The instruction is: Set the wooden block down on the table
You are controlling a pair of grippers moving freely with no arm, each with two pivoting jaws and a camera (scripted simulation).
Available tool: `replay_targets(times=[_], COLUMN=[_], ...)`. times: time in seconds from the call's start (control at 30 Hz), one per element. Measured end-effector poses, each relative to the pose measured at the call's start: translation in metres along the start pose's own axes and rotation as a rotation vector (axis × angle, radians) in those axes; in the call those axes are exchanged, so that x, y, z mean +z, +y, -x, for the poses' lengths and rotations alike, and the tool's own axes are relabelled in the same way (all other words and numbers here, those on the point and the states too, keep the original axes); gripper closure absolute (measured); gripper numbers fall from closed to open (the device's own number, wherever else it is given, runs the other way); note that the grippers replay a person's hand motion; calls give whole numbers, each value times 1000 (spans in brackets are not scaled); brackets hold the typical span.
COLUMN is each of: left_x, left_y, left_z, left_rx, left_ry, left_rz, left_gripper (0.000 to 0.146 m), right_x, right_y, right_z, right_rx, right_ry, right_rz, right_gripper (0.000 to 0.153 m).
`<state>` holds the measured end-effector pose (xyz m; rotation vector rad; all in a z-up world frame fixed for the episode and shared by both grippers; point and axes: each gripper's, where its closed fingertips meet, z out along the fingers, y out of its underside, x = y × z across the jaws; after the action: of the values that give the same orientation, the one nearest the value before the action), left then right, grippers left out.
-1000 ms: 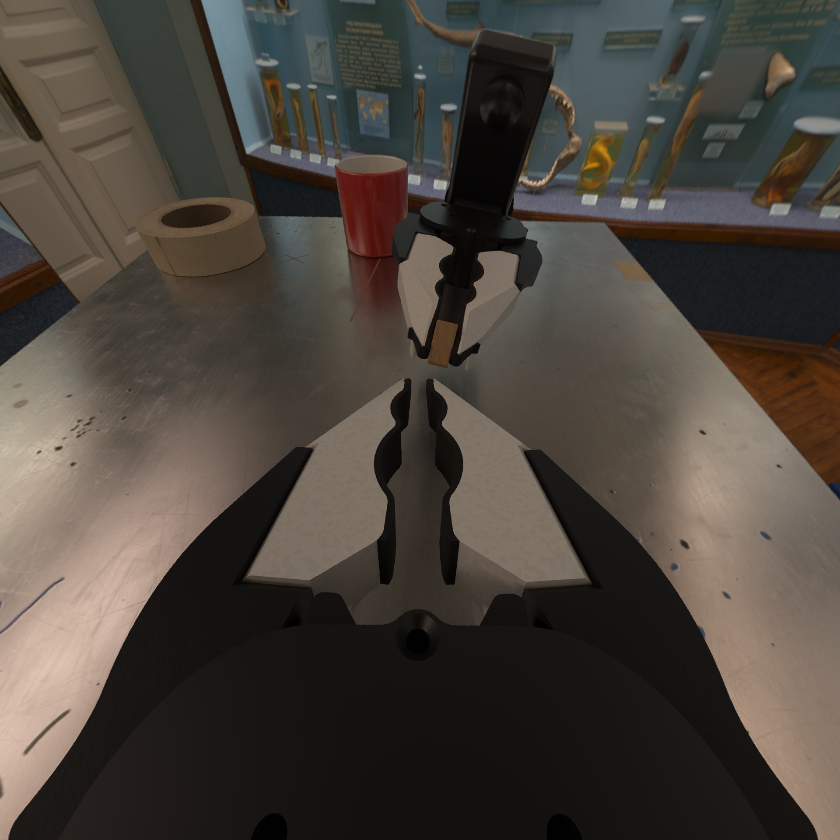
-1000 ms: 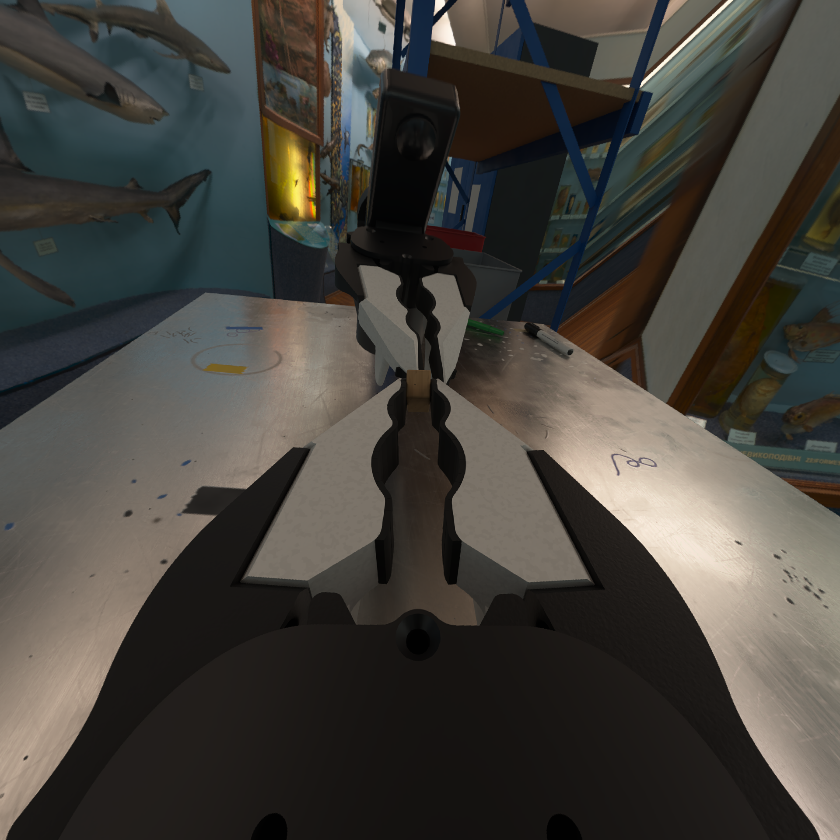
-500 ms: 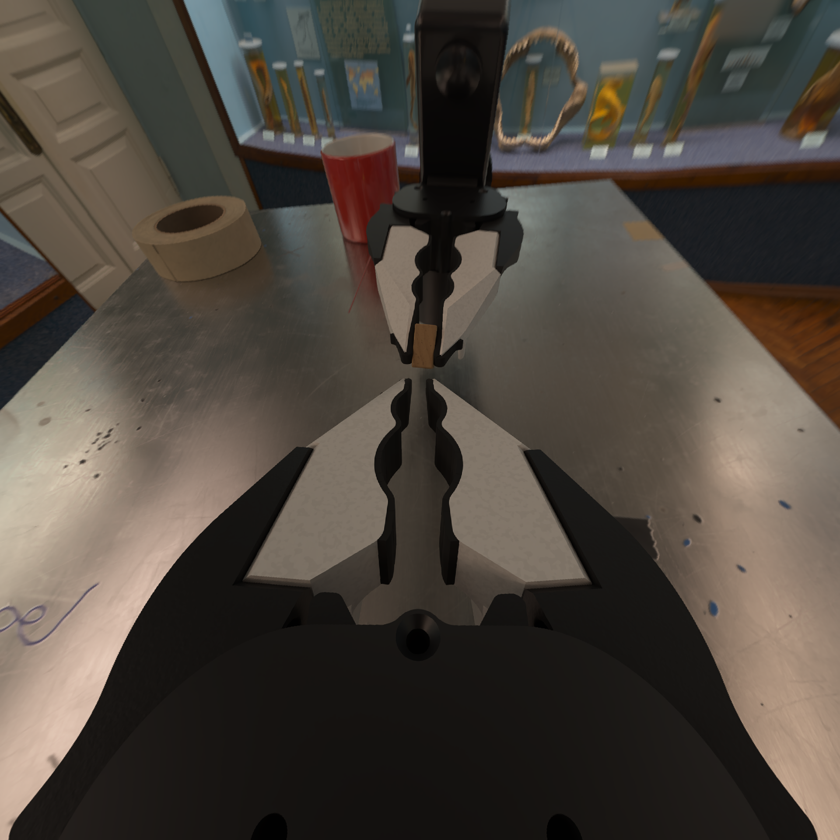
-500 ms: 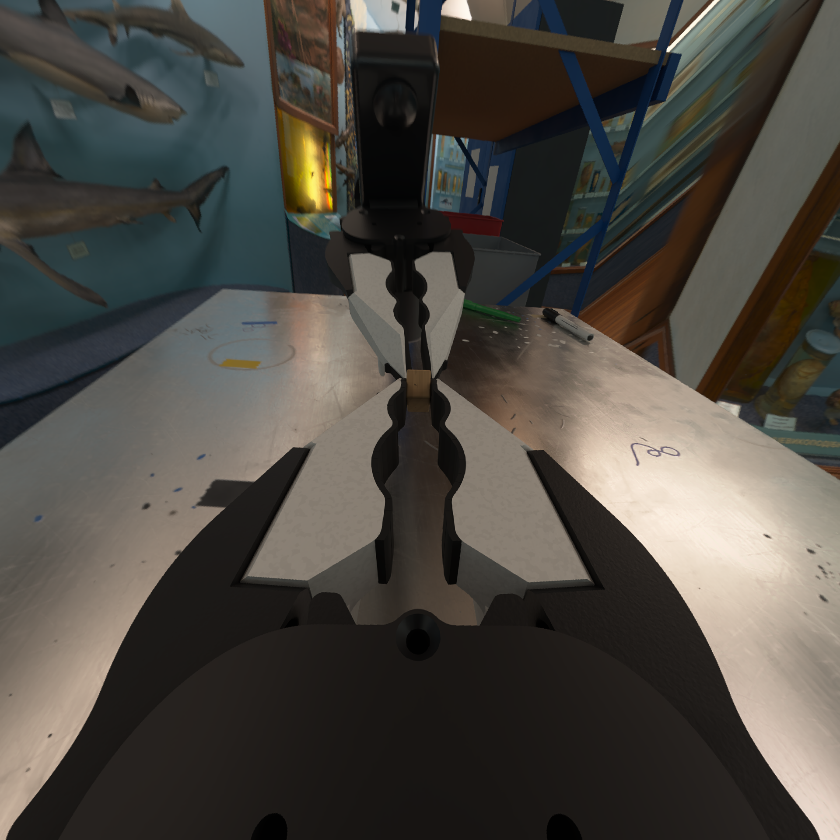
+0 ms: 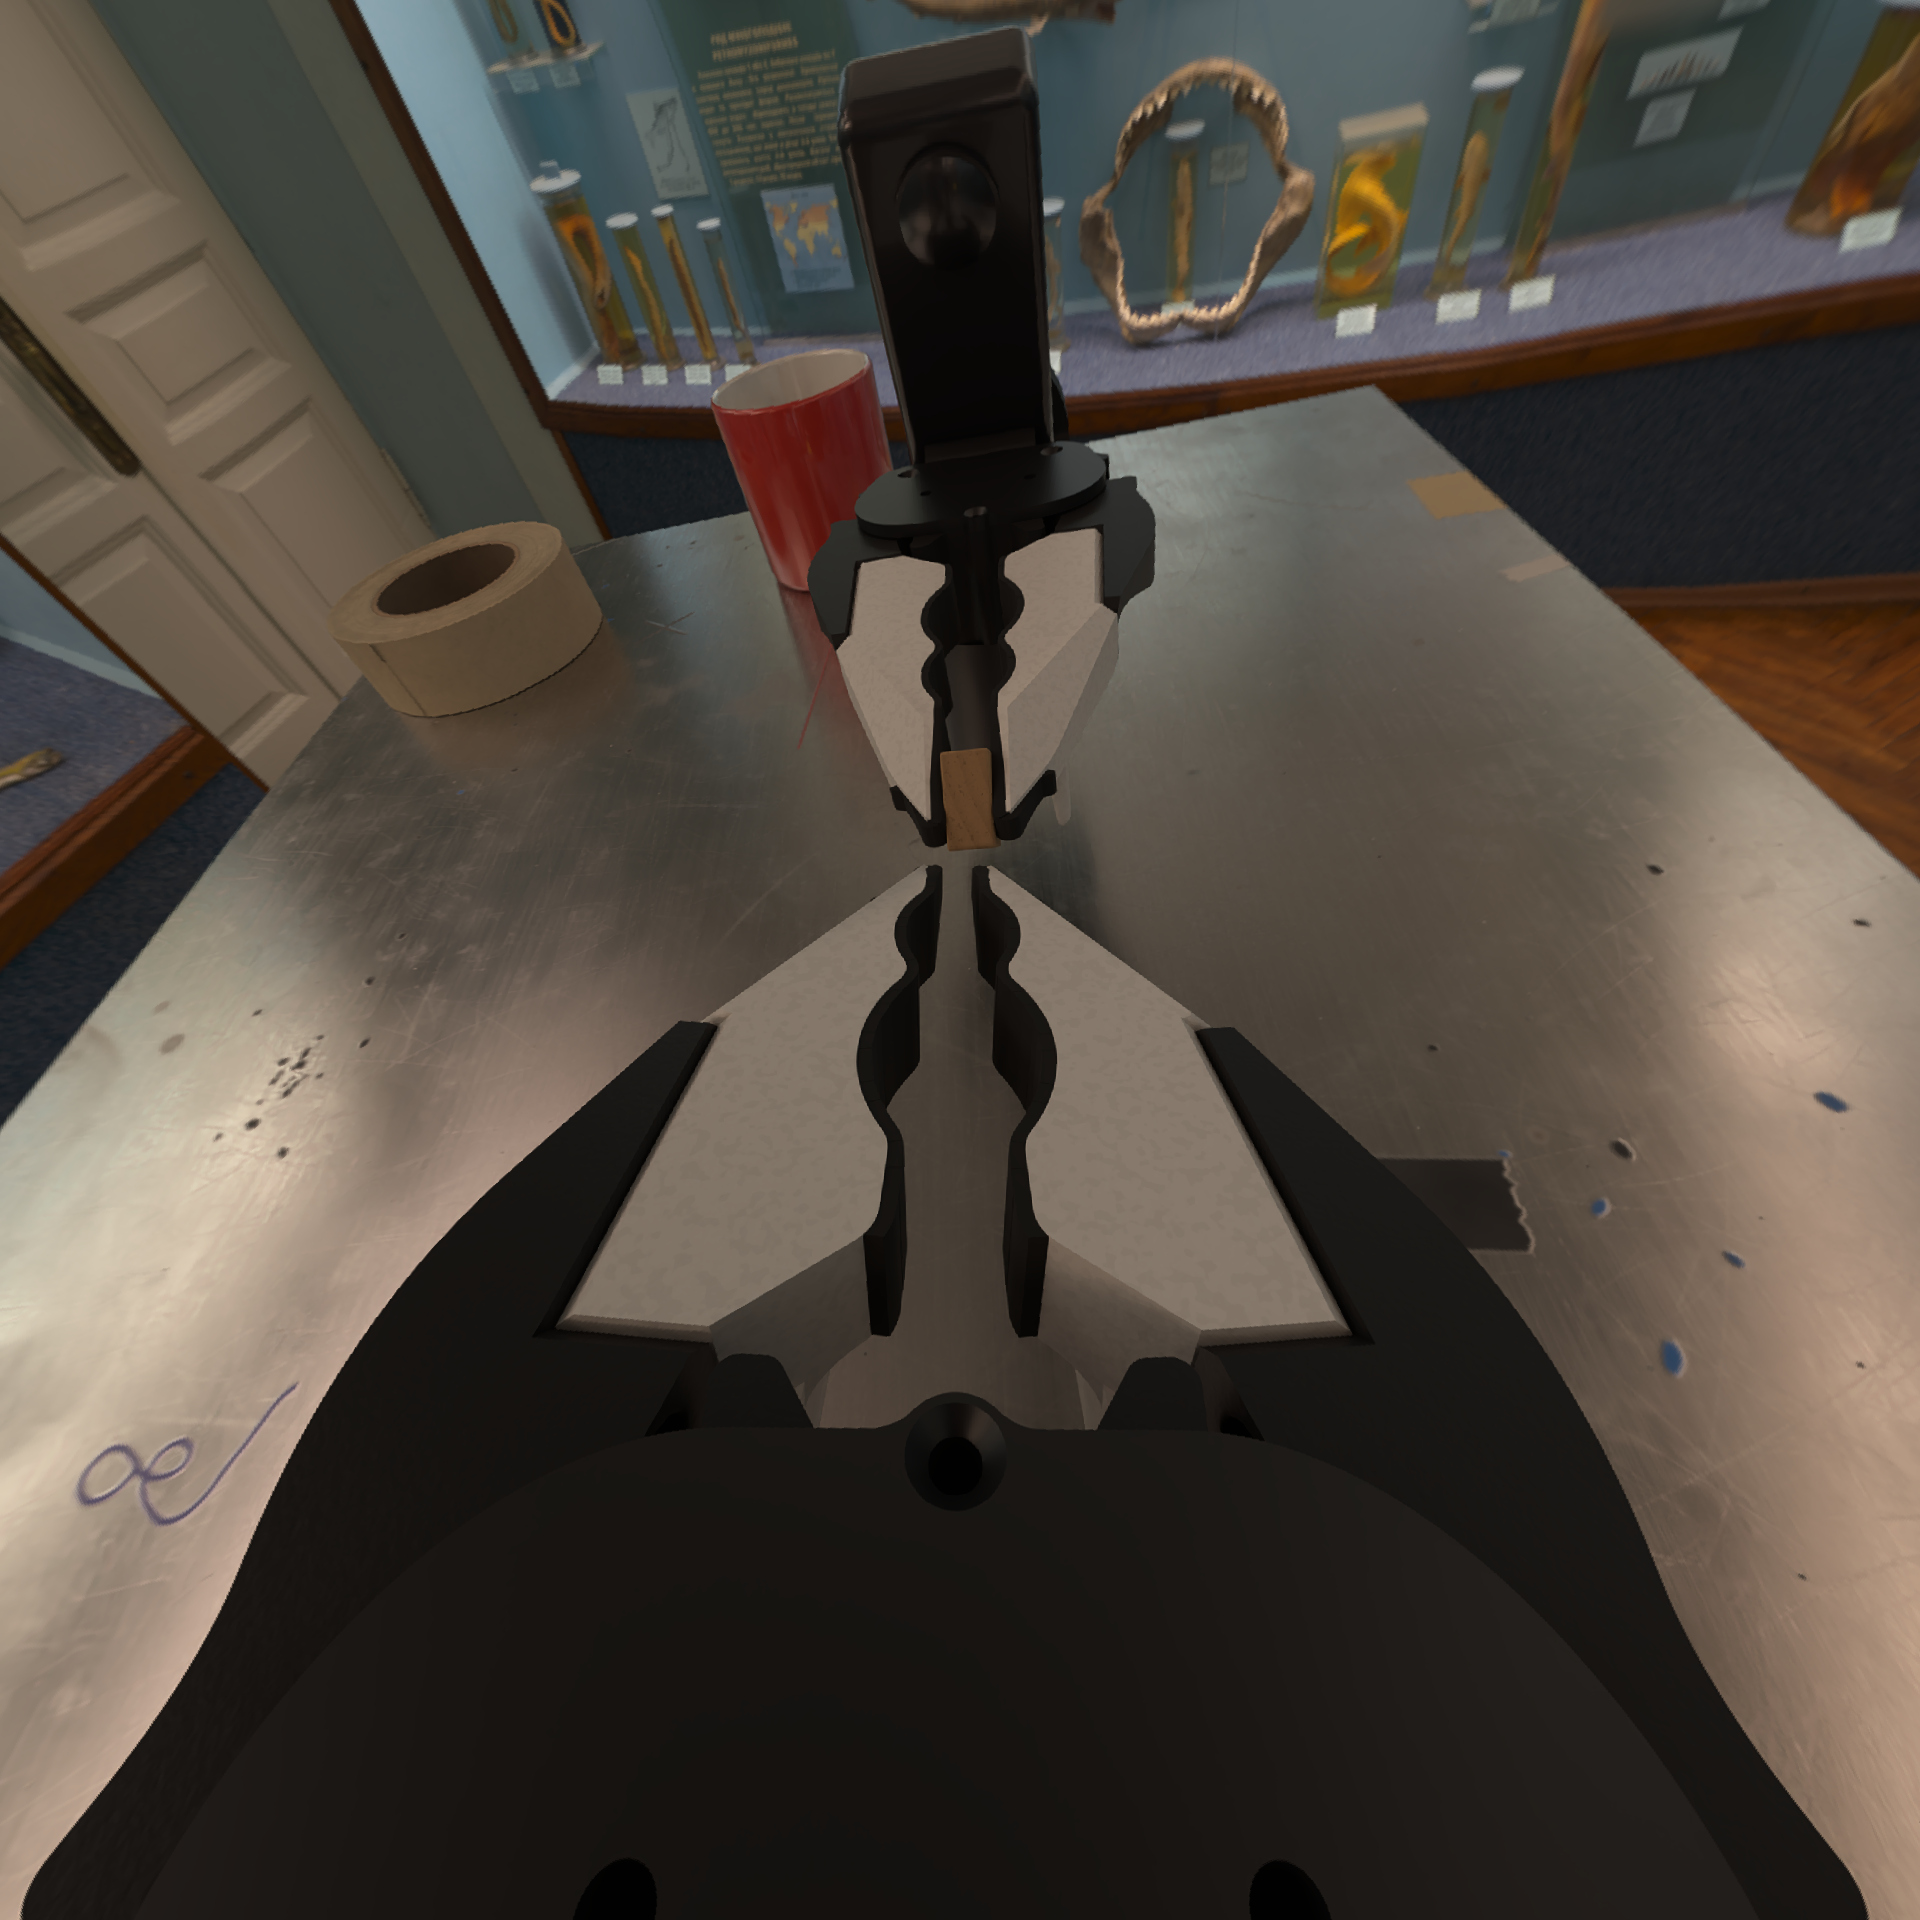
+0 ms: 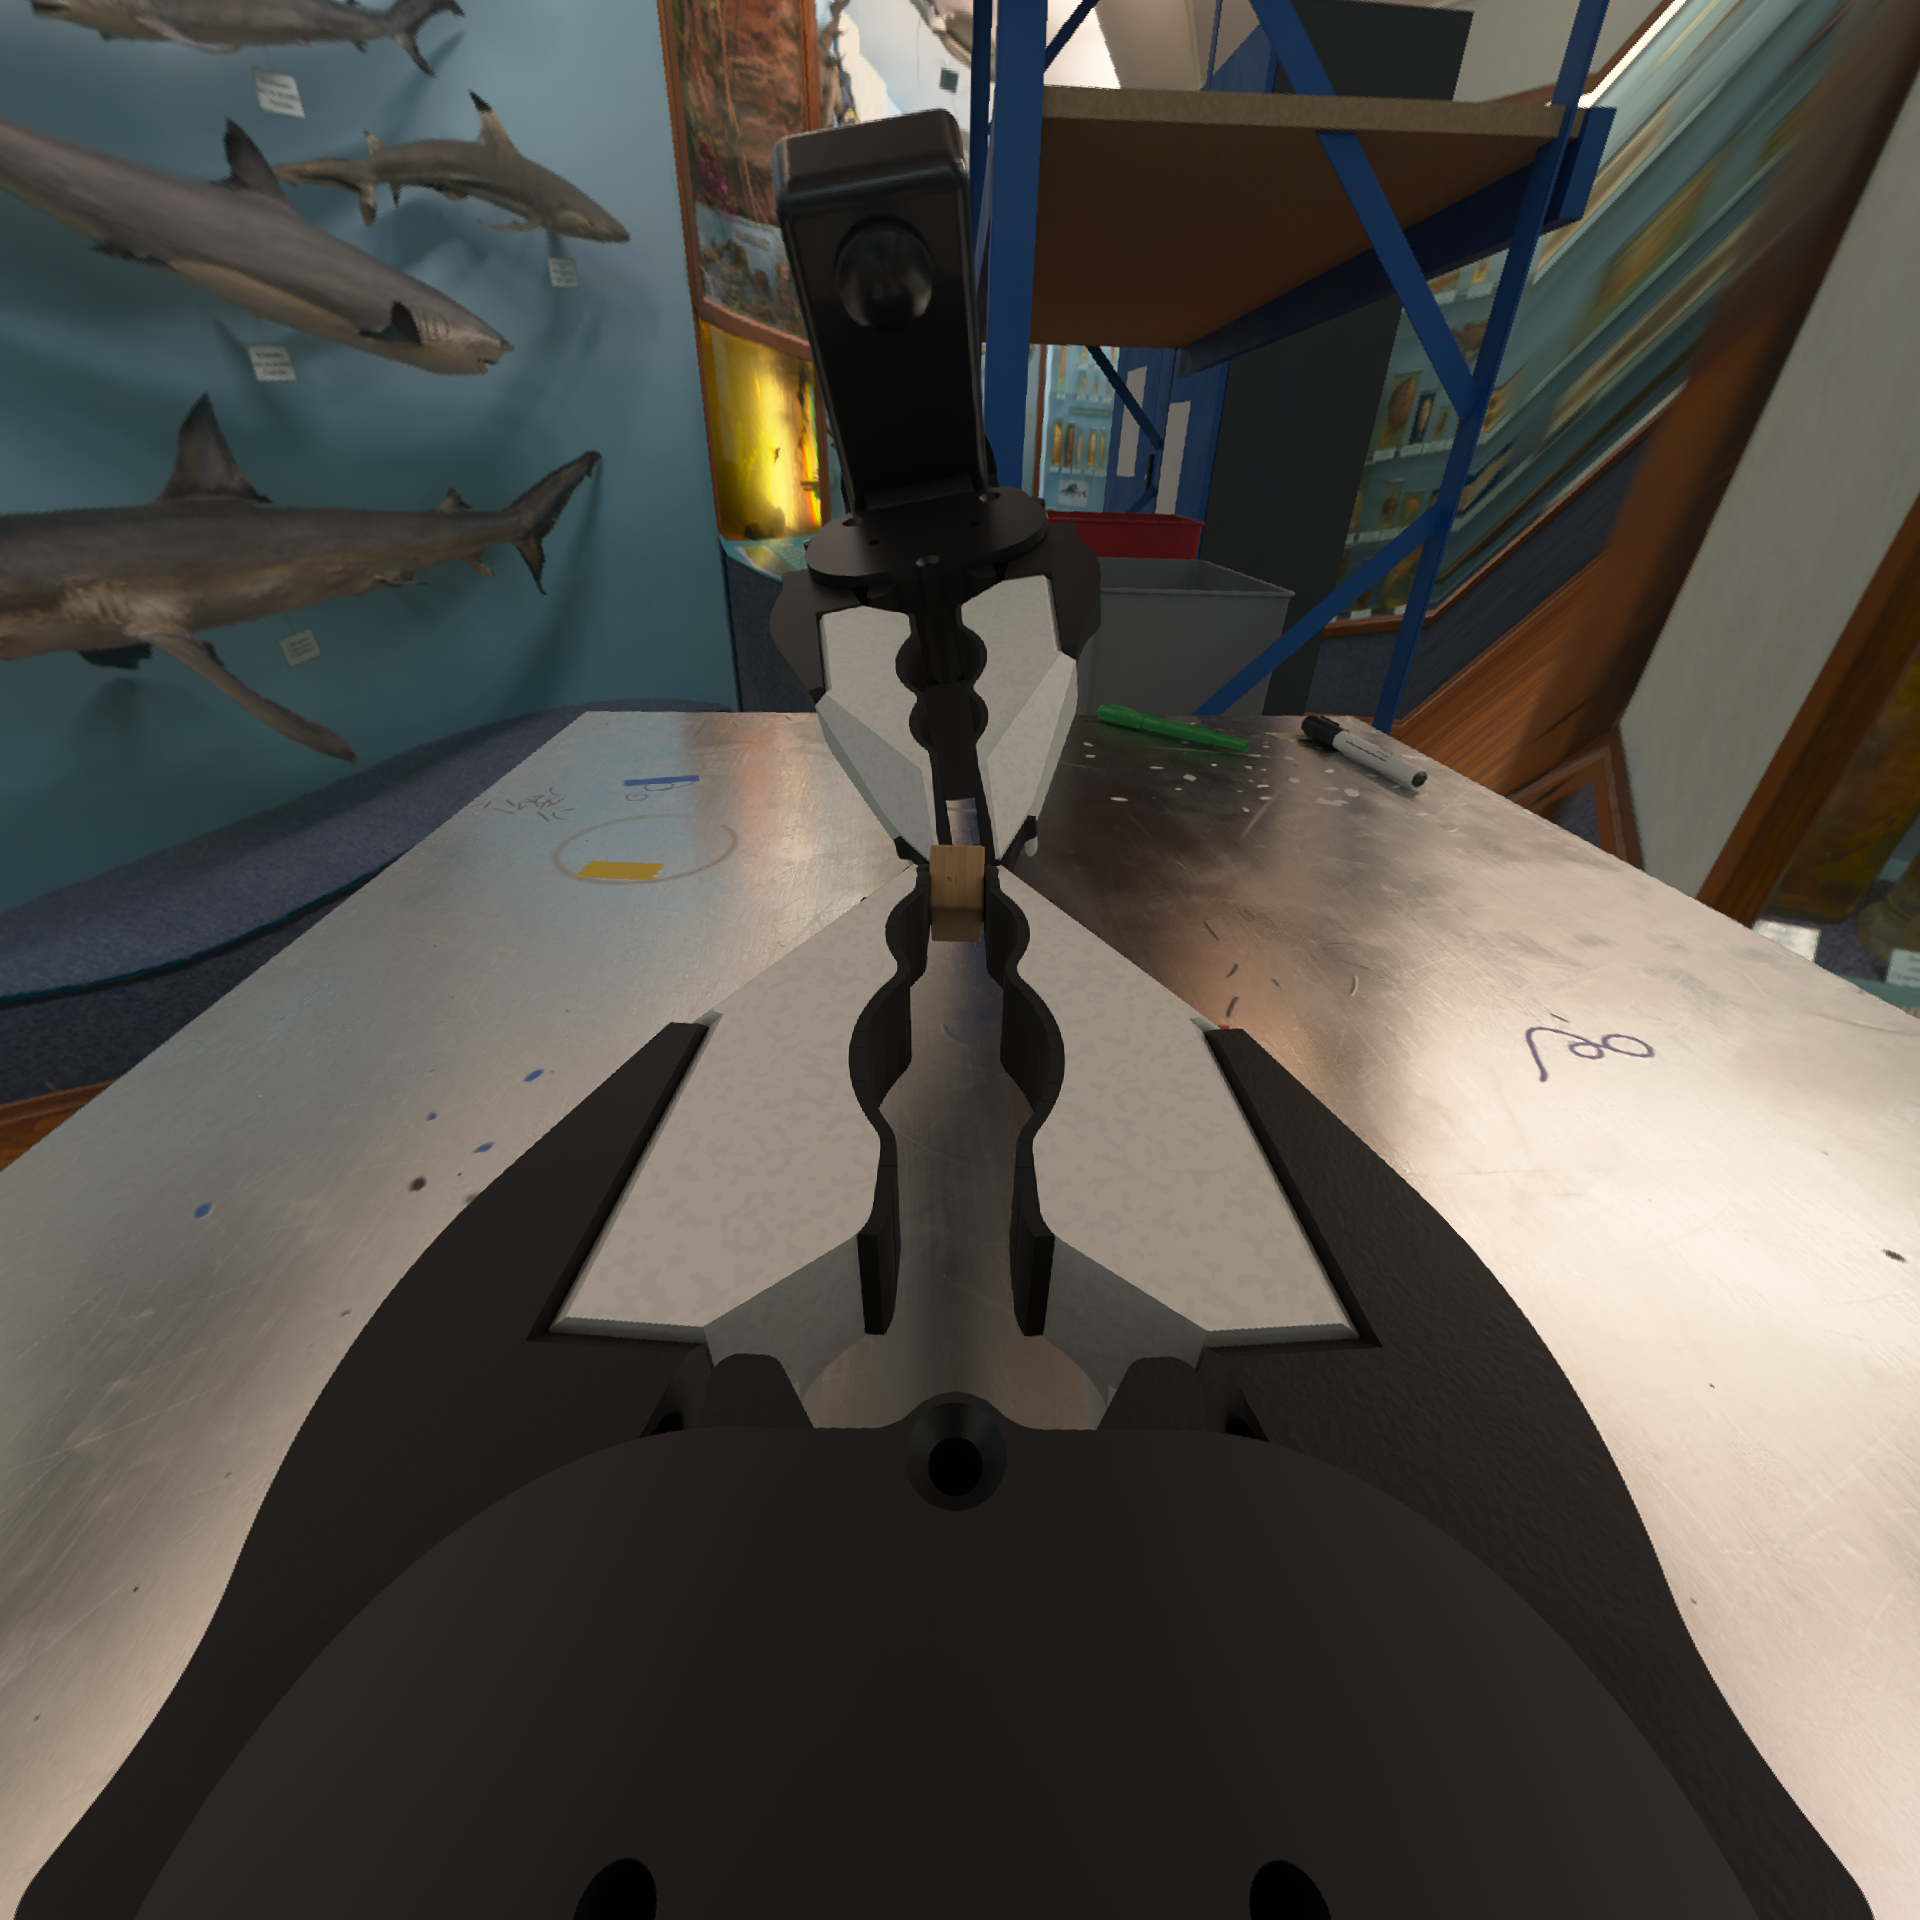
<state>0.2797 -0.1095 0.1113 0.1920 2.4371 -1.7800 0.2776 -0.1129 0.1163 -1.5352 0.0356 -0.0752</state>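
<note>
The small wooden block point(image 6: 956, 894) is pinched upright between the tips of my right gripper point(image 6: 956, 883), just above the metal table point(image 6: 1351, 935). In the left wrist view the block point(image 5: 966, 798) shows at the tips of the right gripper point(image 5: 971, 831), which points down and towards me. My left gripper point(image 5: 956, 878) is shut with only a thin slit between its fingers and holds nothing. It sits tip to tip with the right one. In the right wrist view the left gripper point(image 6: 961, 831) shows just behind the block.
A red cup point(image 5: 805, 468) and a roll of tape point(image 5: 468, 623) stand at the far left of the table point(image 5: 1351, 831). A green marker point(image 6: 1169, 727) and a black marker point(image 6: 1361, 750) lie at the other end. A yellow patch point(image 6: 620, 871) lies inside a drawn circle.
Both grippers have shifted and tilted a little while staying tip to tip. The right gripper leans the other way now. The block stays held in the right gripper.
</note>
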Motion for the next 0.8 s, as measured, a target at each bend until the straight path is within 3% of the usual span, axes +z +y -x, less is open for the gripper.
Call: replay_targets(times=[0.17,0.4,0.5,0.57,0.7,0.8], left_x=[1,0,1,4,12,18], left_y=[-3,-10,8,28,76,94], left_z=[1,1,4,7,-2,-10], left_rx=[-2,-156,-167,-170,-176,-141], left_ry=[-18,36,31,23,66,89], left_rz=[2,-100,-33,53,286,396], left_gripper=[140,140,140,140,140,140], right_x=[-2,-5,-7,-7,-7,-8], right_y=[-3,-14,-9,4,57,88], right_z=[-1,-2,-8,-9,-7,-7], right_rx=[-39,-151,-189,-186,-39,-2], right_ry=[18,75,136,134,109,130], right_rz=[-30,-111,-64,32,435,643], right_gripper=[143,143,143,143,143,143])
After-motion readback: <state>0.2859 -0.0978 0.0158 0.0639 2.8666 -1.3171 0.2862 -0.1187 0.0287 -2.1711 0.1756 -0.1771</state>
